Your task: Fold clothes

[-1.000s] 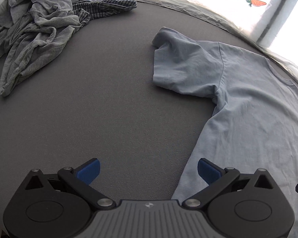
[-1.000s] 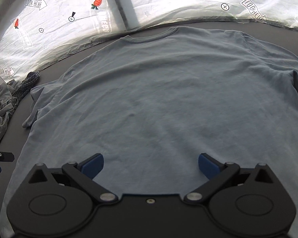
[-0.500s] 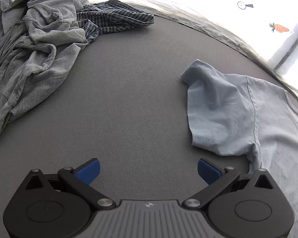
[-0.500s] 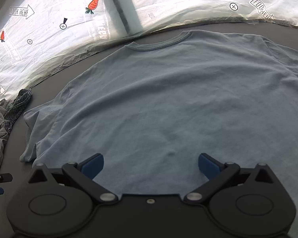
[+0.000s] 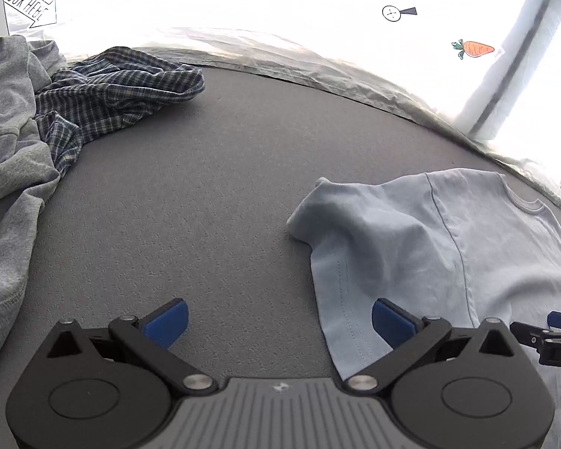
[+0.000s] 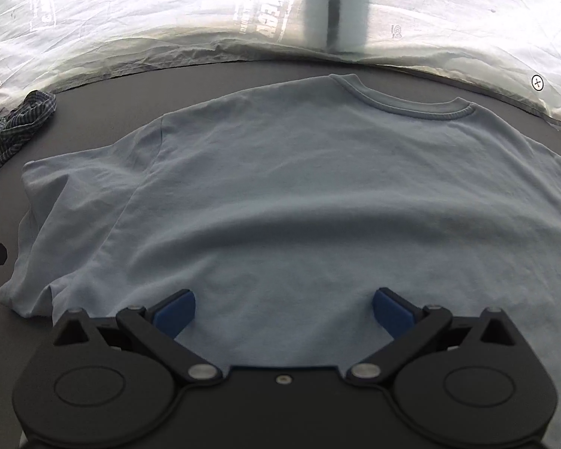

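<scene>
Clearly both claws are spread and empty: the left claw (image 5: 278, 318) by the t-shirt (image 6: 318, 205) sleeve, the right claw (image 6: 283, 308) over its body; pinching one layer could bunch it.

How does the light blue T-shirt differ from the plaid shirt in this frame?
The light blue T-shirt is plain and spread nearly flat, collar away from the grippers; the plaid shirt is dark, checked and crumpled beside a grey garment. Both lie on the grey table, ungripped.
</scene>
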A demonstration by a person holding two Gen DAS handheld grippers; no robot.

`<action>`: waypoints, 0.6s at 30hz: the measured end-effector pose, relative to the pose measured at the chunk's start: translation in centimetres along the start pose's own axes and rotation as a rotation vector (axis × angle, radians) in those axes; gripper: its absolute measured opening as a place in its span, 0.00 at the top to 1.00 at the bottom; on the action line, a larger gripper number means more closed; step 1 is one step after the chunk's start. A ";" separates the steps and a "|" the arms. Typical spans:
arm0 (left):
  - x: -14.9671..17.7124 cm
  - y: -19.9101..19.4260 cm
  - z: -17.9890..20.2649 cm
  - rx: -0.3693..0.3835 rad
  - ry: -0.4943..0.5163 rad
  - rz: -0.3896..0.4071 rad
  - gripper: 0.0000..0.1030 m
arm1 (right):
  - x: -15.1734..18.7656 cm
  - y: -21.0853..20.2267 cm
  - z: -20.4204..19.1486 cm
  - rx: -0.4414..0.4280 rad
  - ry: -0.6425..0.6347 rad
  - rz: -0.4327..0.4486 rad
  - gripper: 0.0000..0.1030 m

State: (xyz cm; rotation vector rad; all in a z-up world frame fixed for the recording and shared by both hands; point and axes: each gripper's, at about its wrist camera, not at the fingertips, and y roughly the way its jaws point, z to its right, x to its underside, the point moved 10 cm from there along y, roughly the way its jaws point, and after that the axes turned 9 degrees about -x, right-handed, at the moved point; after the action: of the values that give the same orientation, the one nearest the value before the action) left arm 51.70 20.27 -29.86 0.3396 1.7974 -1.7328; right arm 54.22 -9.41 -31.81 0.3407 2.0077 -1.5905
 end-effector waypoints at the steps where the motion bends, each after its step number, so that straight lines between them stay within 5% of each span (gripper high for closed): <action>1: -0.5 0.2 0.2 0.011 0.011 0.012 0.00 | -0.2 0.2 -0.2 0.000 0.001 0.000 0.00; 9: -3.8 1.6 2.6 0.117 0.079 0.102 0.06 | -1.0 0.8 -0.2 0.008 0.010 0.005 0.00; 14: -5.0 1.3 5.0 0.234 0.258 0.170 0.06 | -0.9 0.7 -0.2 0.004 0.001 0.023 0.00; 18: -5.1 2.2 5.9 0.277 0.325 0.144 0.06 | -0.9 0.8 -0.2 0.003 0.001 0.029 0.00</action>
State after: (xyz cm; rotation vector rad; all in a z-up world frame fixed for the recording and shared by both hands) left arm 58.38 15.92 -28.42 0.8897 1.6948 -1.9075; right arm 55.28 -8.86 -31.91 0.3698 1.9920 -1.5766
